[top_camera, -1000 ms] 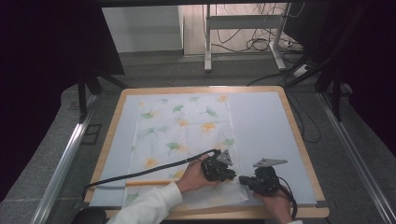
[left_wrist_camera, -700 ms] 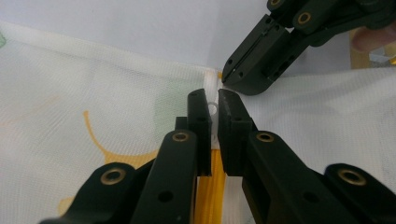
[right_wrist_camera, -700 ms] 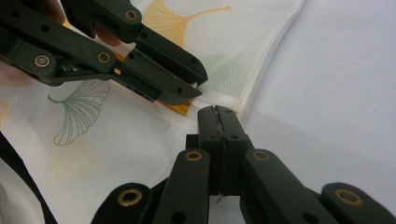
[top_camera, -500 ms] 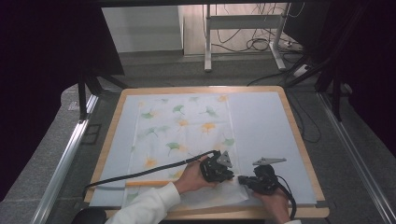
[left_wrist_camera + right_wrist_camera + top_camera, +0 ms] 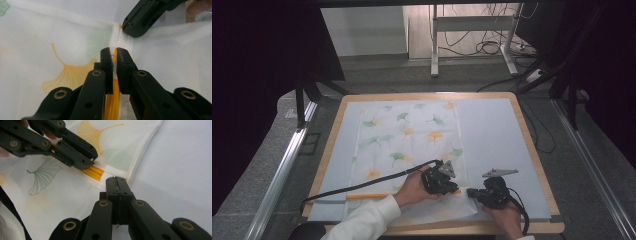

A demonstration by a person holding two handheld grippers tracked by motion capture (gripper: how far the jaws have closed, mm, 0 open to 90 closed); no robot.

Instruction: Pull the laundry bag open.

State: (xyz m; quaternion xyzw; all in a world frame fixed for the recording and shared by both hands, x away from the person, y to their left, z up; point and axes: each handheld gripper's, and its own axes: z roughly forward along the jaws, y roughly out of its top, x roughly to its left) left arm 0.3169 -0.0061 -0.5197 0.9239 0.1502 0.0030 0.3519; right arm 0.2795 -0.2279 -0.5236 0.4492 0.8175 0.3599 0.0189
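Observation:
A white cloth [image 5: 412, 135] printed with ginkgo leaves lies flat on the pale mat [image 5: 492, 135]. A thin yellow stick [image 5: 367, 196] runs along the cloth's near edge. My left gripper [image 5: 455, 189] is shut on the stick's right end at the hem, and the left gripper view shows the stick [image 5: 112, 100] lying lengthwise between the jaws of the left gripper [image 5: 113, 53]. Just right of it, my right gripper [image 5: 470, 192] is shut on the cloth's hem at the near right corner. In the right gripper view the right gripper [image 5: 116, 180] pinches the hem beside the stick tip [image 5: 93, 172].
The mat covers a wooden-rimmed table [image 5: 532, 150]. Bare mat lies right of the cloth. A black cable [image 5: 362, 186] trails left from the left gripper across the cloth. Metal rails [image 5: 282, 170] flank the table, and cables lie on the floor beyond.

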